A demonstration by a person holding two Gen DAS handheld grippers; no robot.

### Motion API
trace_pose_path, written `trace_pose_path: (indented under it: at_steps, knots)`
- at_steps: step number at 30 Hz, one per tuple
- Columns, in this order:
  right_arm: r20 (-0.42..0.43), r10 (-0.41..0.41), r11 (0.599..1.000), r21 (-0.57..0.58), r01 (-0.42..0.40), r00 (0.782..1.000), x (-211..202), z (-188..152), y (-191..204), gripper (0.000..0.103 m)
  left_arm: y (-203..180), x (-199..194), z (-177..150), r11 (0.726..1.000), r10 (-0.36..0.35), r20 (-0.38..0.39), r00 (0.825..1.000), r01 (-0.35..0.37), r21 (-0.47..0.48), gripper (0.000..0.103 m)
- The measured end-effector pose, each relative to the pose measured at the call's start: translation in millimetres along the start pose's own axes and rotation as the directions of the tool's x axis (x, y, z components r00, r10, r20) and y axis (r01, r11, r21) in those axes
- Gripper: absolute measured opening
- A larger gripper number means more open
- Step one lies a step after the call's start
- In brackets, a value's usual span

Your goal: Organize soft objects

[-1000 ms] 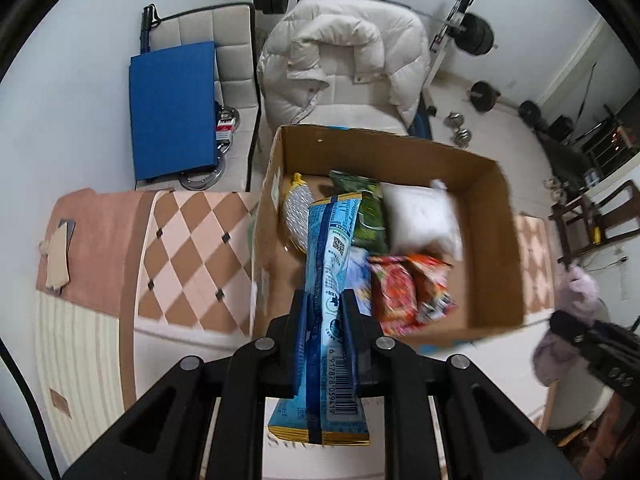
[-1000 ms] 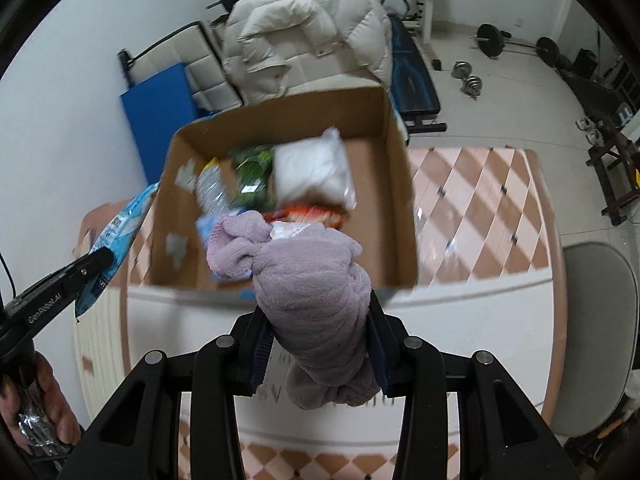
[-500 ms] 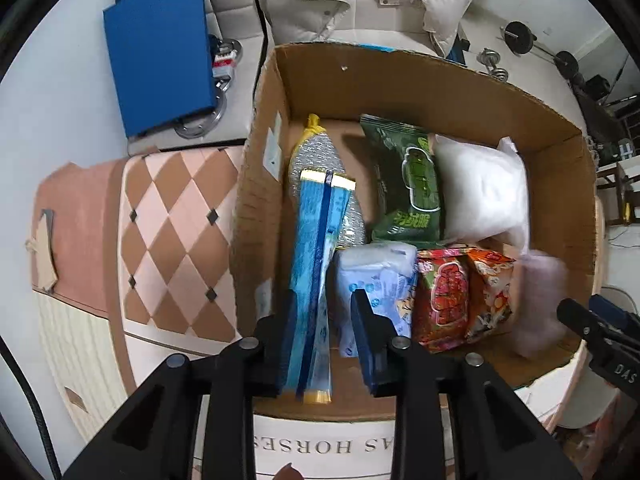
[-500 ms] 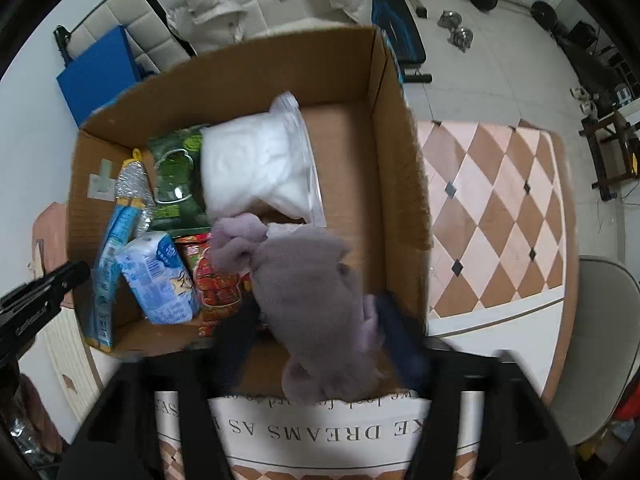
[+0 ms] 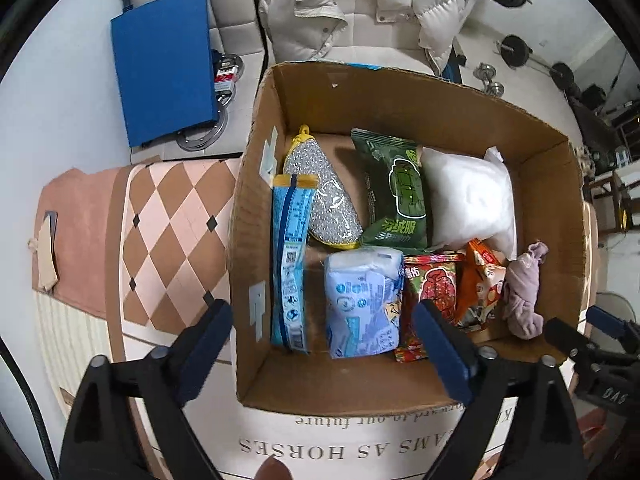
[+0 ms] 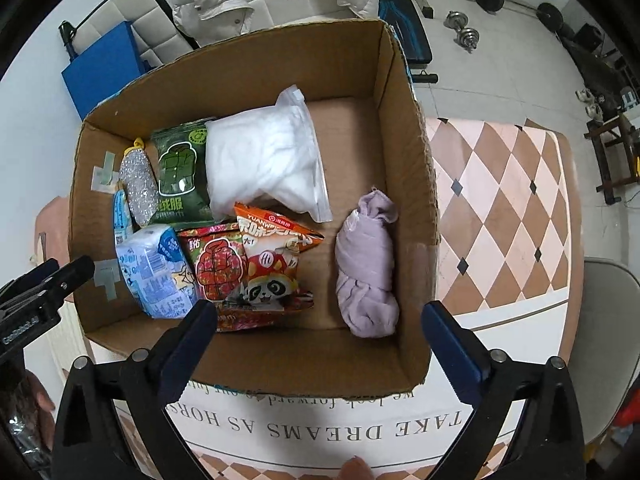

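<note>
A cardboard box (image 5: pixel 400 92) (image 6: pixel 256 76) stands on the table below both grippers. My left gripper (image 5: pixel 320 312) hangs over its left side with its jaws opening. The long blue packet (image 5: pixel 290 264) lies loose on the box floor by the left wall, and no pad touches it. My right gripper (image 6: pixel 318 312) is over the box's right side, jaws opening as well. The rolled lilac cloth (image 6: pixel 366 272) (image 5: pixel 522 296) lies free on the floor beneath it. Each gripper shows at the edge of the other's view.
Also in the box: a silver scrubber (image 5: pixel 324 196), a green pack (image 5: pixel 400 192), a white bag (image 6: pixel 264 160), a blue tissue pack (image 5: pixel 360 300) and red and orange snack bags (image 6: pixel 272 264). A chequered cloth (image 6: pixel 500 208) covers the table. A white jacket (image 5: pixel 360 4) lies on a chair behind.
Both grippers came down over the box and opened. The blue packet dropped from the left one and the lilac cloth from the right one onto the box floor.
</note>
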State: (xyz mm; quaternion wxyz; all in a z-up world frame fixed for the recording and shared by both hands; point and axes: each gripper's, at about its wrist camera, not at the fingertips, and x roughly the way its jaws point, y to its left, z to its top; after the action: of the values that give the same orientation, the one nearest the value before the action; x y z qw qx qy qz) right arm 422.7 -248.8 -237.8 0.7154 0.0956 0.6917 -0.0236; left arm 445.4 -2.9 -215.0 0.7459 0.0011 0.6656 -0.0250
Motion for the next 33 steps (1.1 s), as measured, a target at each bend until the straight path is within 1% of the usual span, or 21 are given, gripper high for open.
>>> trace_pose_path:
  at_steps: [2, 3, 7, 16, 18, 20, 24, 27, 30, 33]
  knots:
    - [0.012, -0.03, 1.0, -0.007, 0.03, 0.999, -1.1, -5.2, 2.7, 0.103, -1.9, -1.8, -5.4, 1.0, 0.001, 0.008, 1.0, -0.001, 0.0, 0.098]
    - [0.022, -0.048, 0.999, -0.006, 0.048, 0.999, -2.1, -8.6, 3.9, 0.103, -3.2, -2.5, -8.4, 1.0, 0.014, 0.012, 1.0, -0.014, 0.002, 0.098]
    - [0.054, -0.066, 0.998, -0.007, 0.066, 0.996, -5.9, -19.1, 7.5, 0.103, -6.6, -6.6, -19.1, 0.999, 0.042, 0.031, 0.999, -0.043, 0.012, 0.099]
    - [0.053, -0.077, 0.996, -0.039, 0.079, 0.996, -8.0, -37.9, 20.9, 0.103, -8.4, -16.1, -40.1, 0.998, 0.065, 0.049, 0.997, -0.065, 0.009, 0.099]
    - [0.056, -0.077, 0.996, -0.042, 0.079, 0.995, -10.4, -41.4, 21.4, 0.103, -8.7, -23.8, -45.9, 0.999, 0.044, 0.05, 0.998, -0.044, 0.004, 0.099]
    - [0.062, -0.075, 0.996, -0.043, 0.078, 0.995, -14.6, -45.3, 20.8, 0.103, -11.7, -38.0, -53.5, 0.999, 0.051, 0.08, 0.996, -0.052, 0.007, 0.099]
    - [0.105, -0.071, 0.996, -0.046, 0.076, 0.992, -35.6, -57.3, 21.1, 0.103, -22.6, -71.5, -71.7, 0.995, 0.093, 0.183, 0.979, -0.1, 0.029, 0.099]
    - [0.149, -0.058, 0.996, -0.051, 0.067, 0.987, -57.3, -71.8, 21.1, 0.103, -25.9, -97.3, -88.1, 0.995, 0.089, 0.238, 0.967, -0.098, 0.024, 0.099]
    - [0.192, -0.061, 0.995, -0.063, 0.074, 0.979, -79.4, -88.9, 22.5, 0.103, -28.3, -120.6, -105.2, 0.996, 0.08, 0.276, 0.958, -0.088, 0.018, 0.099]
    - [0.245, -0.054, 0.994, -0.076, 0.075, 0.968, -106.0, -111.4, 23.5, 0.103, -33.4, -147.8, -127.7, 0.996, 0.07, 0.328, 0.942, -0.084, 0.027, 0.099]
